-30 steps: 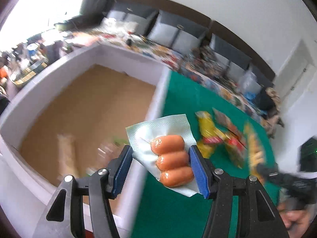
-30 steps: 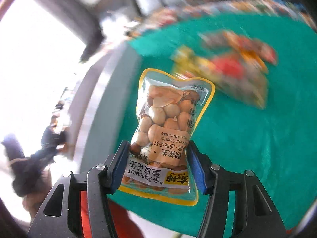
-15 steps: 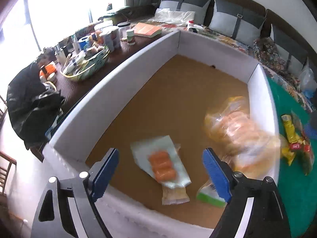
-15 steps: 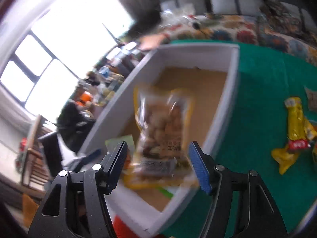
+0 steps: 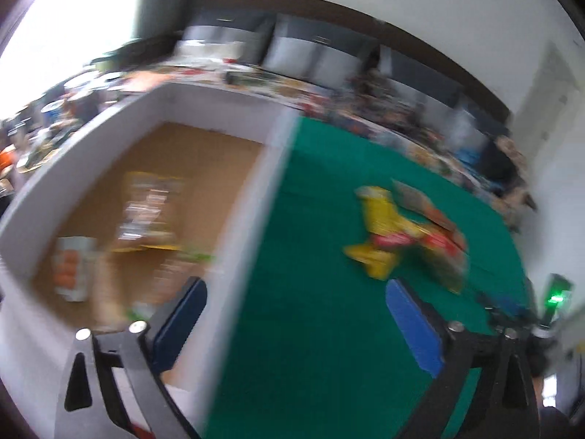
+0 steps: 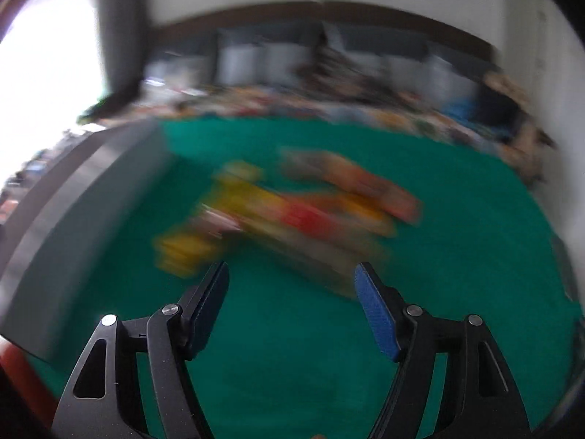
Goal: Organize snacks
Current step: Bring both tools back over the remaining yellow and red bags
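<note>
Both views are blurred by motion. My left gripper [image 5: 296, 289] hangs over the white box wall [image 5: 252, 219], its jaws opening with nothing between them. Inside the box [image 5: 175, 168] lie the sausage pack [image 5: 71, 267] at the near left and the peanut bag [image 5: 150, 212] beside it. A yellow packet [image 5: 380, 234] and other bright snack packets [image 5: 435, 234] lie on the green cloth [image 5: 321, 329] to the right. My right gripper [image 6: 290, 285] hovers above the green cloth [image 6: 292, 366], jaws opening and empty, just short of the yellow and red packets [image 6: 278, 212].
The box's grey outer wall [image 6: 73, 226] borders the cloth on the left in the right wrist view. A cluttered table [image 5: 55, 124] stands beyond the box. Sofa cushions [image 5: 310, 55] line the far wall. The other gripper with a green light [image 5: 555, 296] shows at the right edge.
Both grippers let go of their packs, the sausages and the peanut bag, which now lie in the box. Both have swung right, back toward the snacks on the green cloth, with jaws wider.
</note>
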